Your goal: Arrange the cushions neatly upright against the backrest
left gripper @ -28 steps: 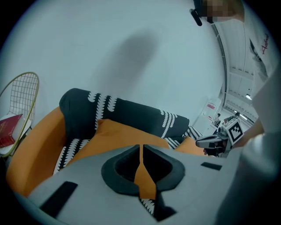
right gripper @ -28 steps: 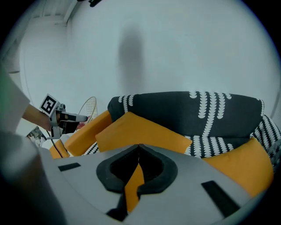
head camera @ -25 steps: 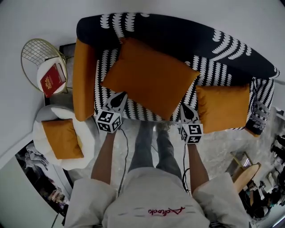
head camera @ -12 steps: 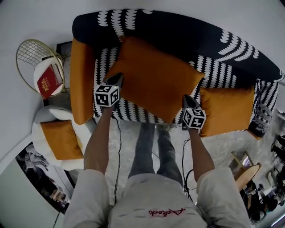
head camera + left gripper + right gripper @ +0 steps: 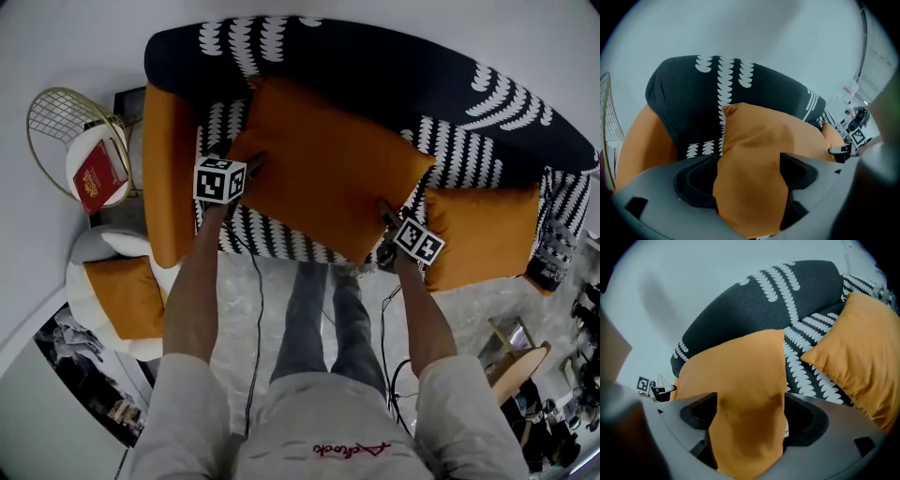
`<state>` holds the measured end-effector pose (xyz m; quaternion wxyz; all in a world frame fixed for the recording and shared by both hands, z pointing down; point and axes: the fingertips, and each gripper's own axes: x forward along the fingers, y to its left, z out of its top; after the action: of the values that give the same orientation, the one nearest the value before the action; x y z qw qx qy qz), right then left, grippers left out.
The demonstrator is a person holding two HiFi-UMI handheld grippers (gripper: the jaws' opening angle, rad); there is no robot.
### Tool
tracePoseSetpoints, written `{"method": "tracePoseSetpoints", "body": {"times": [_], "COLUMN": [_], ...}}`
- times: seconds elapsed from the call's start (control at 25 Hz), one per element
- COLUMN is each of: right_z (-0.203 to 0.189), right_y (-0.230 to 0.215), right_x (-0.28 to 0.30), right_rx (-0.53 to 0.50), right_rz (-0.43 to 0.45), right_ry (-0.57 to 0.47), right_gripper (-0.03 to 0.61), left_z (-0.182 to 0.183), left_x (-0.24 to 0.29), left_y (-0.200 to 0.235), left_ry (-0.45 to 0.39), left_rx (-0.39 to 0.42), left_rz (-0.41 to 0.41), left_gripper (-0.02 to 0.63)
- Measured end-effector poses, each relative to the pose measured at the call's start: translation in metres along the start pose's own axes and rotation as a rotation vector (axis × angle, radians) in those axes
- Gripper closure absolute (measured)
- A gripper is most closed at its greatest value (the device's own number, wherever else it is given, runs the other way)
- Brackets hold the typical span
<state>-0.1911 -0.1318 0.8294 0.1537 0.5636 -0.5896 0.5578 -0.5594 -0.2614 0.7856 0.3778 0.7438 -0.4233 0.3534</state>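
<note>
I see L gripper [image 5: 251, 163] & R gripper [image 5: 384, 210], jaws just opened wide, each straddling an edge of the big orange fabric cushion [image 5: 328, 164], which lies askew on the black-and-white patterned sofa [image 5: 375, 66], unclamped.

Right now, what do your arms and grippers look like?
The left gripper and right gripper are dark grey, each with two pointed jaws and a white cube of black square markers. A black cable hangs from each. The sleeves are short and pale.
</note>
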Motion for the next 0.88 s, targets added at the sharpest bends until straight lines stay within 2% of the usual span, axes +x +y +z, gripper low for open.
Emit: {"method": "tracePoseSetpoints", "body": {"times": [0.24, 0.44, 0.64, 0.72, 0.84, 0.88], "right_z": [-0.010, -0.011, -0.007, -0.007, -0.005, -0.005], "right_y": [-0.010, -0.013, -0.009, -0.003, 0.006, 0.008], "right_x": [0.018, 0.032, 0.022, 0.015, 0.019, 0.022], "right_rx": [0.079, 0.084, 0.080, 0.079, 0.061, 0.053], "right_rz": [0.005, -0.009, 0.023, 0.033, 0.044, 0.045], "right_ry": [0.047, 0.073, 0.072, 0.058, 0.064, 0.072], "right_gripper": [0.120, 0.123, 0.128, 0.193, 0.315, 0.336], "left_z": [-0.008, -0.010, -0.012, -0.011, -0.010, -0.011], "left_x": [0.024, 0.044, 0.043, 0.038, 0.037, 0.037], "left_y": [0.012, 0.010, -0.001, -0.008, -0.014, -0.014], "left_ry": [0.092, 0.128, 0.111, 0.105, 0.091, 0.082], "left_rx": [0.059, 0.083, 0.032, 0.033, 0.048, 0.056], "left_rz": [-0.007, -0.048, -0.109, -0.131, -0.149, -0.150], "left_gripper": [0.143, 0.143, 0.146, 0.174, 0.296, 0.333]}}
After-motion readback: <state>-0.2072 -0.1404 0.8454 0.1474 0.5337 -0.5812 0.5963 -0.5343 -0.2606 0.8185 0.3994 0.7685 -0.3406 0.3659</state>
